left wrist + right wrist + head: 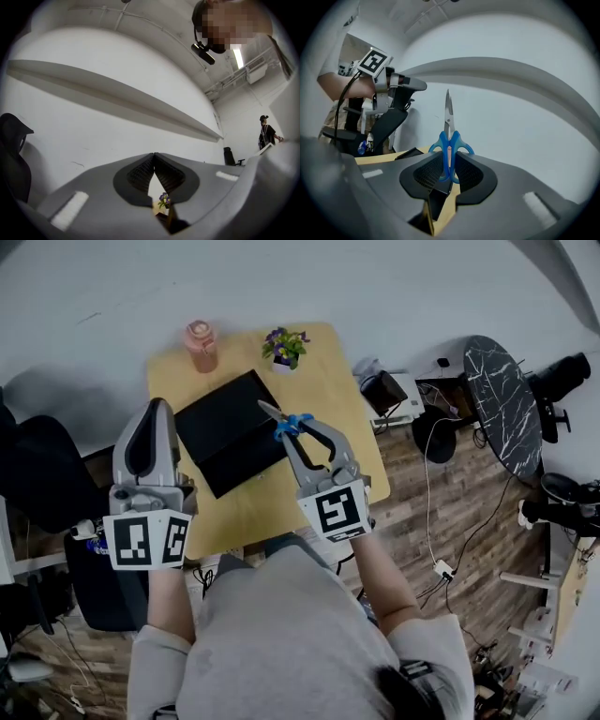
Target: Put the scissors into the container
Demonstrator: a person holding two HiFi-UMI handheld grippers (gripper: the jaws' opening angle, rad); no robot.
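The scissors [287, 423] have blue handles and silver blades that point up-left. My right gripper [300, 434] is shut on their handles and holds them in the air over the right edge of the black container [223, 432] on the wooden table [328, 390]. In the right gripper view the scissors [450, 143] stand upright between the jaws, blades pointing away. My left gripper [157, 411] is raised at the container's left side, shut with nothing in it; its pads [140, 171] meet at the tip.
A pink bottle [201, 345] and a small potted flower [285, 347] stand at the table's far edge. A black chair [37, 474] sits to the left. To the right are a dark marble round table [504, 404] and cables on the wood floor.
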